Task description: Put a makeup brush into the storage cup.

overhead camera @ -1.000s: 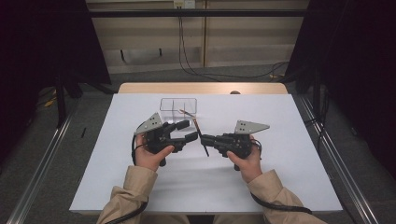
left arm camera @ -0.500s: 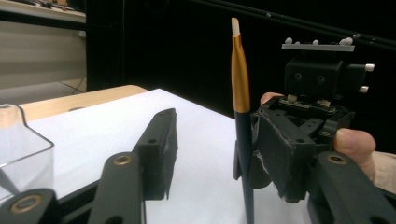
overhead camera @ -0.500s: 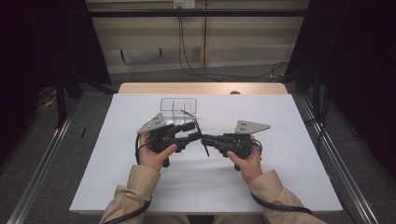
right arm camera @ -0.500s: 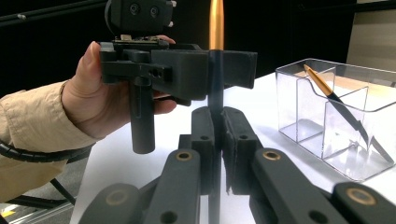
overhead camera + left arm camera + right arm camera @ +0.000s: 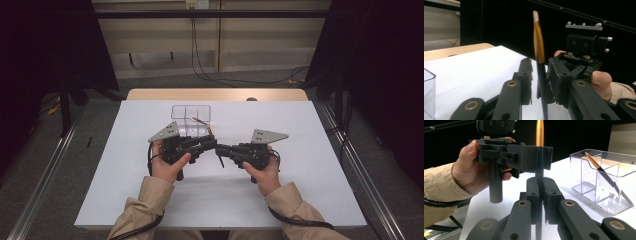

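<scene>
Brush: slender, light, stiff, slippery; clamped at black handle by right tongs; left tongs just closing around it.

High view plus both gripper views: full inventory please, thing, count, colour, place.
brush in the tongs: 1, black handle, gold ferrule, pale tip, upright between both tongs over the table's middle
brush in organizer: 1, black and gold, leaning in a compartment
clear organizer: 1, transparent, divided, far side of the sheet
white sheet: 1, covers the table
table: 1, wood edge at the far side
left tongs: 1, black, have just been closing round the handle
right tongs: 1, black, clamped on the handle
hands: 2, beige sleeves
</scene>
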Available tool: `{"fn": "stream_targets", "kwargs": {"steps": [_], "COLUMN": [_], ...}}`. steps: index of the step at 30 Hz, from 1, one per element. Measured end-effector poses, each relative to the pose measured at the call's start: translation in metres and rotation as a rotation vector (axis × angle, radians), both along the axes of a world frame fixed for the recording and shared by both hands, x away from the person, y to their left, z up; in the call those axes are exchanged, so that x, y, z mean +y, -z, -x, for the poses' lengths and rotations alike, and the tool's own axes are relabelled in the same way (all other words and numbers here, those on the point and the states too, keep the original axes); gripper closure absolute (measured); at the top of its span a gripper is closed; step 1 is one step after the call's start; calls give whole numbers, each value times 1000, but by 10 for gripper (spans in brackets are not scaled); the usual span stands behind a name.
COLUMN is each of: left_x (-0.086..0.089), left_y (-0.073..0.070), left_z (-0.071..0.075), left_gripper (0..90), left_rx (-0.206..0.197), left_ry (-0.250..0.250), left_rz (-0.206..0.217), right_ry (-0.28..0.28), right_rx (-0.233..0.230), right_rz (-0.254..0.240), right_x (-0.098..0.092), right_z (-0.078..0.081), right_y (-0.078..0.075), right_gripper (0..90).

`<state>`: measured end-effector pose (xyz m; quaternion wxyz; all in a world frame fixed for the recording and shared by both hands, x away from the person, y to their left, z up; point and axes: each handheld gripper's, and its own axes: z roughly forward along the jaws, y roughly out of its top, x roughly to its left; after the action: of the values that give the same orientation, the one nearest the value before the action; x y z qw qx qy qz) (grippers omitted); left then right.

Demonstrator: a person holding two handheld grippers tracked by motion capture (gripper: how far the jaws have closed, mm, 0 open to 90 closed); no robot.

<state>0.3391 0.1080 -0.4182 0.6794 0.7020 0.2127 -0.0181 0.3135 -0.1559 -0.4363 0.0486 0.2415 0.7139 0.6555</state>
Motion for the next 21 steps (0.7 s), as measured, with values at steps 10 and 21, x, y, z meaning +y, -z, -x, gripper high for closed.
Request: {"fn": "stream_targets", "kwargs": {"steps": [10,21], "left_x": [-3,-4], "left_y": [-2,-4], "left_z": [2,3], "left_gripper": [829,834], "left_rx": [-24,-44], "left_ry": [-2,-2], "left_rz": [-12,-21], "right_ry": [1,-5], "right_rx": [-1,-19], "right_rz": [3,15], "right_x": [2,1], "right_z": [0,0], "right_y": [1,-1], "right_gripper": [843,841]}}
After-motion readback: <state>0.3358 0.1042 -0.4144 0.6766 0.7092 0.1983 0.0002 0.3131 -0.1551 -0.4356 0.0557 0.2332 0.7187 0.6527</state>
